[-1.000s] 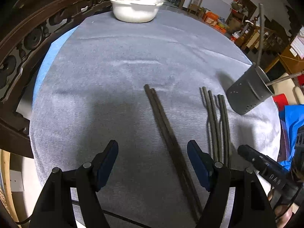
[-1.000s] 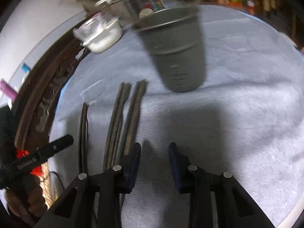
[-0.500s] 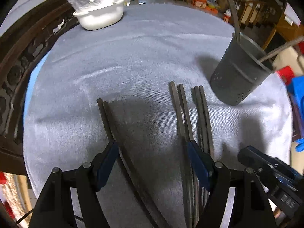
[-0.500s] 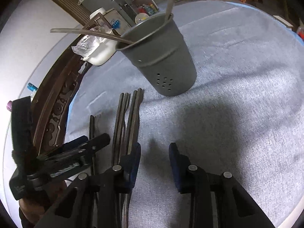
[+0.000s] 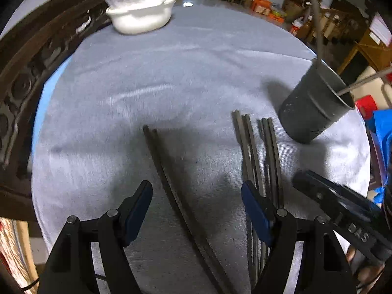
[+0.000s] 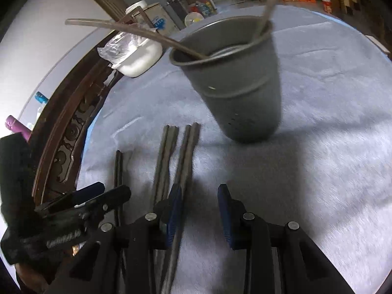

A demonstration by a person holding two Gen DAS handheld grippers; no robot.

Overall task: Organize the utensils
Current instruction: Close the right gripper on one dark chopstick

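Dark chopsticks lie in pairs on a grey cloth-covered round table (image 5: pixel 171 56). In the left wrist view one pair (image 5: pixel 166 171) runs between the fingers of my open left gripper (image 5: pixel 196 205); two more pairs (image 5: pixel 259 152) lie to its right. A dark grey perforated utensil cup (image 5: pixel 316 105) stands at the right with two chopsticks in it. In the right wrist view the cup (image 6: pixel 235 85) is straight ahead. My right gripper (image 6: pixel 199 208) is open and empty, its left finger beside the rightmost pair (image 6: pixel 186 156). The left gripper (image 6: pixel 80 210) shows at lower left.
A white bowl with a plastic bag (image 5: pixel 139 14) sits at the table's far edge. A carved dark wooden chair back (image 5: pixel 29 73) curves along the left side. The right gripper (image 5: pixel 343 215) shows at lower right in the left wrist view.
The left gripper has swung back left, so the single pair lies between its fingers again. The right gripper has moved closer to the cup.
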